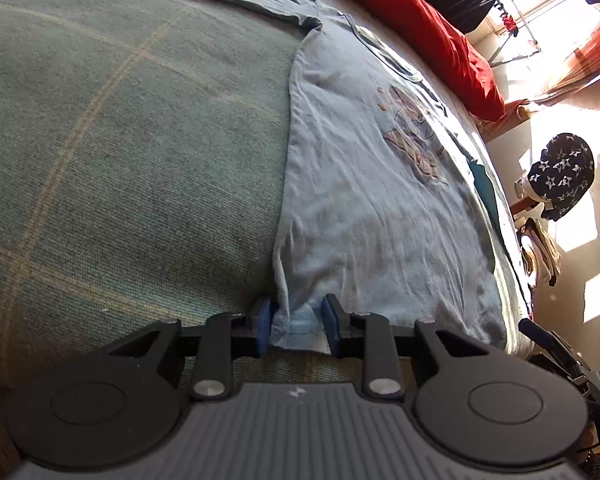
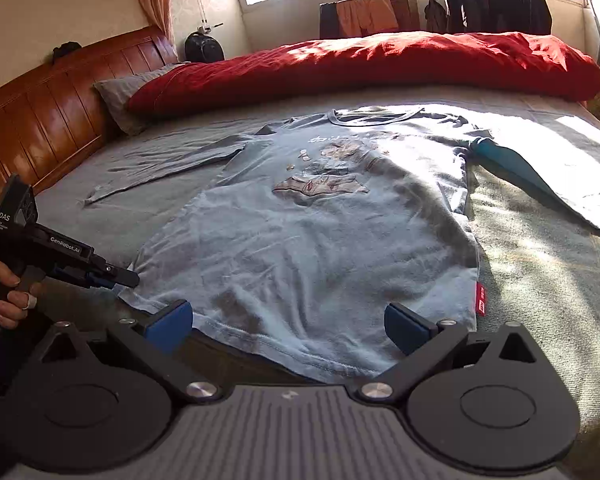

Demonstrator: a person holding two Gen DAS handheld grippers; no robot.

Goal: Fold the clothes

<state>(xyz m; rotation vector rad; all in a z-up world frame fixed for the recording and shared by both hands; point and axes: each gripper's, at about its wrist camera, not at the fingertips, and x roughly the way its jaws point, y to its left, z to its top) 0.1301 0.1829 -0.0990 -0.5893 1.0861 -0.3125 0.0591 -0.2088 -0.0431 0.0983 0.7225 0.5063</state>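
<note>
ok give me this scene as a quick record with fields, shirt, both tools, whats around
garment: light blue long-sleeve shirt, spread flat, print side up
surface: green plaid blanket on the bed
left tool: around the hem corner, fabric between its pads, not fully shut
right tool: wide open at the hem, holding nothing
background: red duvet, wooden headboard

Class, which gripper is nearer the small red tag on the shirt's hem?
Right. The right gripper hovers open over the hem, beside the red tag; the left gripper is at the shirt's opposite hem corner.
</note>
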